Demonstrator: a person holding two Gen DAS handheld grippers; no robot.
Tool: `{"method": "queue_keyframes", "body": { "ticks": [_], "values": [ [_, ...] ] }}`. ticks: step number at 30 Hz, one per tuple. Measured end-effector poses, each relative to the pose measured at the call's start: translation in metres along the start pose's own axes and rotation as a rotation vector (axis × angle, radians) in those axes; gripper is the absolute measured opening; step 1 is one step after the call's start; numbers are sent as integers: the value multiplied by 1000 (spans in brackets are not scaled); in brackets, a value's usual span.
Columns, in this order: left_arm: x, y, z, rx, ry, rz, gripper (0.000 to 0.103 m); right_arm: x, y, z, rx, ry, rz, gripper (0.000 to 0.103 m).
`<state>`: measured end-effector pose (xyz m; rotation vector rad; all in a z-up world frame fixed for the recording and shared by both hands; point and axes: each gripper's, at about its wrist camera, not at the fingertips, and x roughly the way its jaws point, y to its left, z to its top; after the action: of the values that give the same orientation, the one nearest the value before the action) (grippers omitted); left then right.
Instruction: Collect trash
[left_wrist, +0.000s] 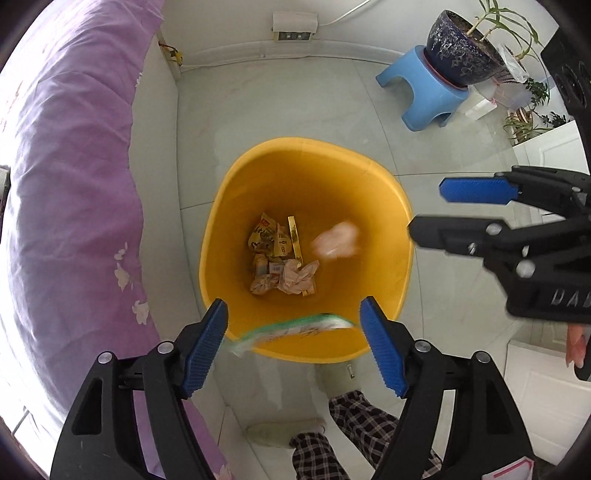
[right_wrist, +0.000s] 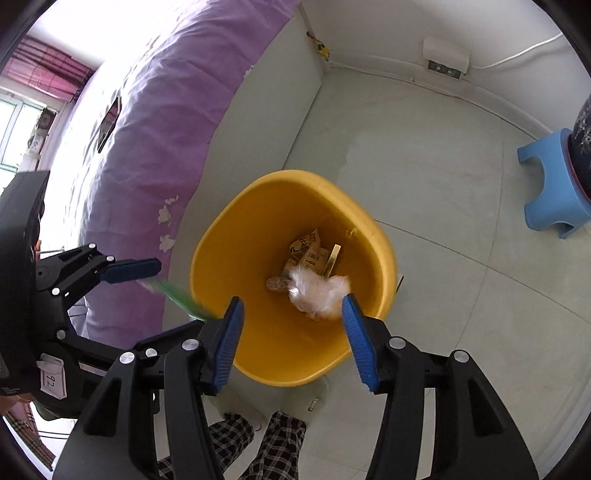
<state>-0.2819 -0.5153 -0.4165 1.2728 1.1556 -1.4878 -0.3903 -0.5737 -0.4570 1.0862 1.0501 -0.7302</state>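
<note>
A yellow bin stands on the floor with crumpled wrappers at its bottom. My left gripper hangs open over the bin's near rim. A green wrapper, motion-blurred, lies loose in the gap between its blue pads. My right gripper is open over the bin's right side. A blurred white-pink tissue wad is in the air just past its right pad, inside the bin's mouth, free of both pads.
A bed with a purple cover runs along the bin's left side. A blue stool carrying a dark plant pot stands at the far right. A person's plaid trouser legs and a slipper are just behind the bin.
</note>
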Motion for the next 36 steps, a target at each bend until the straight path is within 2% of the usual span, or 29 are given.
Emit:
{"method": "queue_keyframes", "body": {
  "ticks": [5, 11, 18, 22, 36],
  "values": [
    [-14, 1, -5, -17, -7, 0, 74, -20, 3, -1, 32, -24, 9, 56],
    [-39, 1, -10, -43, -18, 24, 76, -58, 12, -12, 83, -62, -35, 59],
    [-82, 4, -19, -122, -53, 64, 77, -94, 27, -34, 96, -84, -131, 60],
    [-106, 1, -24, -149, -86, 76, 81, -111, 37, -46, 98, -87, -173, 60],
    [-170, 3, -41, -232, -158, 97, 83, -155, 71, -66, 111, -130, -183, 60]
  ]
}}
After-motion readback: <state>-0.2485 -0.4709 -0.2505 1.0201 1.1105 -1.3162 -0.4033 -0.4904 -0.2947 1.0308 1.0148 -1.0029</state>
